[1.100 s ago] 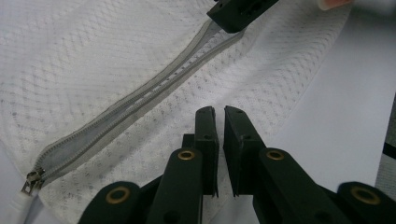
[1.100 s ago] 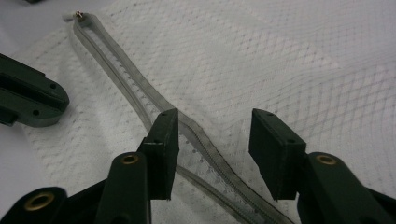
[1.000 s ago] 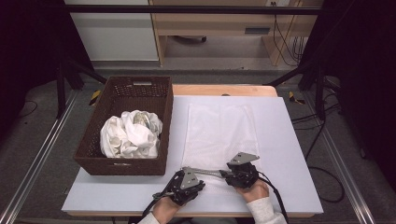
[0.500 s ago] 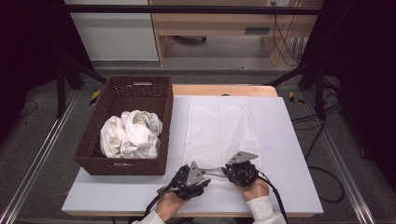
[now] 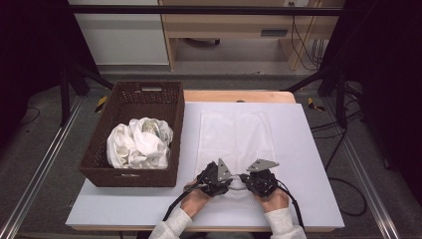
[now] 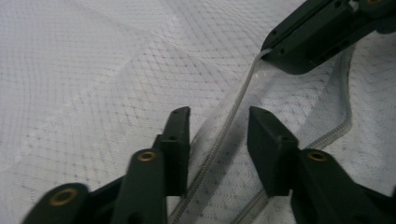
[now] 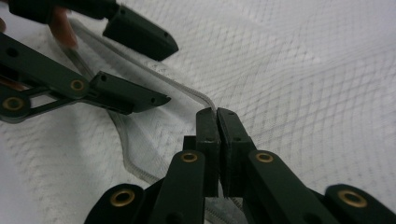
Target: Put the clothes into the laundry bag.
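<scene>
- White mesh bag (image 5: 235, 139) lies flat on the table (image 5: 308, 149), right of the wicker basket (image 5: 171, 129); its near end sits under both grippers.
- Right gripper (image 7: 216, 113): jaws pressed together on the bag's zipper edge (image 7: 187, 91), lifting it slightly.
- Left gripper (image 6: 218, 122): jaws apart, straddling the zipper edge, probably not touching it.
- Basket holds crumpled white laundry (image 5: 137, 142).
</scene>
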Available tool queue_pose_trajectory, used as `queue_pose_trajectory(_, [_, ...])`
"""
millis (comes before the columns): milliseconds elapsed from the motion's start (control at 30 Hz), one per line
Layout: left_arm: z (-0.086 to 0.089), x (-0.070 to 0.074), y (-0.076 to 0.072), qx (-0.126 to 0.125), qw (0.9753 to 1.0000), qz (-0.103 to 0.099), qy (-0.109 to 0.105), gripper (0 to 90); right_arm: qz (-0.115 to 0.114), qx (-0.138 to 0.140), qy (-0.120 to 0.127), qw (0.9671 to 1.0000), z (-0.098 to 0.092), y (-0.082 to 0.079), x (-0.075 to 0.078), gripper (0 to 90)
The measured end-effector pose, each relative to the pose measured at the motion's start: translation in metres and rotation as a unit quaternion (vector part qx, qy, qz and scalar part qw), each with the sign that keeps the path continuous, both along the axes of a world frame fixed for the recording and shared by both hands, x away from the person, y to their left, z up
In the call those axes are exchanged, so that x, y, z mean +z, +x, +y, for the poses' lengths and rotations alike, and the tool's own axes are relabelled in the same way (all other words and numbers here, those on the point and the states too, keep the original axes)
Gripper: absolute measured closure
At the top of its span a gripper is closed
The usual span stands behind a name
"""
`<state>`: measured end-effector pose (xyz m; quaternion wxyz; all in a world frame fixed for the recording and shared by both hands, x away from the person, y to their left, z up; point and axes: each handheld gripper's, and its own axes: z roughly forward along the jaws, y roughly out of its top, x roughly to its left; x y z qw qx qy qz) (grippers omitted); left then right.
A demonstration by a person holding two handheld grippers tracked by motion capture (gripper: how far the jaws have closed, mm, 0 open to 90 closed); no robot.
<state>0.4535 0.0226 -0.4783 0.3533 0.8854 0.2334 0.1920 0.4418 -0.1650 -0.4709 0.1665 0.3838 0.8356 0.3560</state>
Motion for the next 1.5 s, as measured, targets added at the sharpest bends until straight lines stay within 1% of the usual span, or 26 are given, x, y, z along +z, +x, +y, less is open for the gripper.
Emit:
queue_pose_trajectory(33, [0.000,0.000,0.000,-0.002,1.0000,-0.001,-0.002,61.0,0.000,0.000,0.000,1.0000,0.000,0.000,0.000,88.2])
queue_pose_trajectory(100, [0.001,0.001,0.000,0.000,1.0000,0.000,-0.001,68.5,-0.011,0.000,0.002,0.9999,-0.001,-0.001,0.004,88.2])
queue_pose_trajectory(133, [0.001,0.001,0.001,0.004,1.0000,-0.004,0.000,76.8,-0.021,0.003,0.006,0.9997,-0.001,-0.003,0.007,88.1])
queue_pose_trajectory(167, [0.002,0.001,0.001,0.005,1.0000,-0.004,-0.002,76.8,-0.021,0.003,0.006,0.9997,-0.001,-0.003,0.007,88.1])
queue_pose_trajectory(200, [0.002,0.001,0.002,0.007,0.9999,-0.004,-0.012,82.9,-0.027,0.003,0.011,0.9996,-0.001,-0.004,0.009,87.5])
queue_pose_trajectory(267, [0.004,0.004,0.002,0.011,0.9996,-0.009,-0.022,85.4,-0.029,0.004,0.011,0.9995,-0.001,-0.004,0.010,86.1])
queue_pose_trajectory(300, [0.006,0.006,0.002,0.013,0.9995,-0.012,-0.027,86.1,-0.029,0.003,0.012,0.9995,-0.001,-0.004,0.010,83.2])
queue_pose_trajectory(333, [0.007,0.007,0.002,0.016,0.9991,-0.016,-0.036,86.5,-0.038,-0.004,0.008,0.9993,-0.001,-0.004,0.009,71.0])
queue_pose_trajectory(367, [0.009,0.009,0.002,0.017,0.9988,-0.019,-0.042,86.5,-0.038,-0.004,0.008,0.9993,-0.001,-0.004,0.009,71.0])
queue_pose_trajectory(467, [0.014,0.014,0.000,0.021,0.9974,-0.026,-0.064,86.5,-0.041,-0.018,0.015,0.9989,-0.003,-0.003,0.008,56.2])
queue_pose_trajectory(533, [0.017,0.016,-0.002,0.019,0.9964,-0.034,-0.076,86.4,-0.039,-0.023,0.011,0.9989,-0.003,-0.003,0.007,55.9])
queue_pose_trajectory(633, [0.019,0.016,-0.005,0.014,0.9961,-0.037,-0.078,86.1,-0.048,-0.032,-0.001,0.9984,-0.003,-0.002,0.005,62.9])
queue_pose_trajectory(667, [0.019,0.016,-0.005,0.012,0.9961,-0.035,-0.080,85.1,-0.041,-0.028,0.005,0.9988,-0.003,-0.001,0.005,72.2])
queue_pose_trajectory(767, [0.020,0.012,-0.006,0.009,0.9964,-0.029,-0.079,82.9,-0.032,-0.030,0.011,0.9990,-0.003,0.000,0.004,78.7])
queue_pose_trajectory(800, [0.020,0.011,-0.008,0.008,0.9965,-0.025,-0.079,78.5,-0.028,-0.029,0.016,0.9990,-0.004,0.001,0.005,84.0])
queue_pose_trajectory(867, [0.021,0.012,-0.010,0.009,0.9964,-0.025,-0.081,69.4,-0.026,-0.034,0.022,0.9989,-0.006,0.000,0.006,87.7])
queue_pose_trajectory(900, [0.022,0.013,-0.012,0.012,0.9963,-0.024,-0.082,69.4,-0.026,-0.034,0.022,0.9989,-0.006,0.000,0.006,87.7])
queue_pose_trajectory(1000, [0.035,0.023,-0.027,0.012,0.9951,-0.025,-0.095,63.0,-0.038,-0.039,0.050,0.9973,-0.011,-0.002,0.012,88.2])
queue_pose_trajectory(1100, [0.042,0.028,-0.036,0.011,0.9946,-0.023,-0.101,63.8,-0.045,-0.040,0.062,0.9963,-0.013,-0.002,0.015,88.2])
queue_pose_trajectory(1133, [0.046,0.028,-0.040,0.009,0.9943,-0.018,-0.104,68.9,-0.050,-0.040,0.072,0.9954,-0.014,-0.002,0.018,88.2])
queue_pose_trajectory(1167, [0.049,0.028,-0.045,0.005,0.9941,-0.014,-0.107,68.9,-0.050,-0.040,0.072,0.9954,-0.014,-0.002,0.018,88.2])
queue_pose_trajectory(1233, [0.054,0.024,-0.050,-0.004,0.9941,0.002,-0.109,80.0,-0.061,-0.042,0.083,0.9937,-0.016,-0.001,0.022,88.2])
queue_pose_trajectory(1300, [0.055,0.017,-0.055,-0.012,0.9938,0.022,-0.109,83.0,-0.065,-0.044,0.087,0.9931,-0.015,-0.001,0.024,88.2])
queue_pose_trajectory(1367, [0.055,0.008,-0.058,-0.018,0.9946,0.035,-0.096,87.5,-0.075,-0.043,0.093,0.9920,-0.015,-0.001,0.027,88.2])
queue_pose_trajectory(1400, [0.053,0.002,-0.059,-0.016,0.9964,0.035,-0.076,88.9,-0.082,-0.044,0.092,0.9914,-0.014,0.000,0.031,88.2])
queue_pose_trajectory(1500, [0.053,-0.003,-0.059,-0.014,0.9963,0.041,-0.074,89.0,-0.090,-0.045,0.097,0.9902,-0.014,0.000,0.036,88.2])
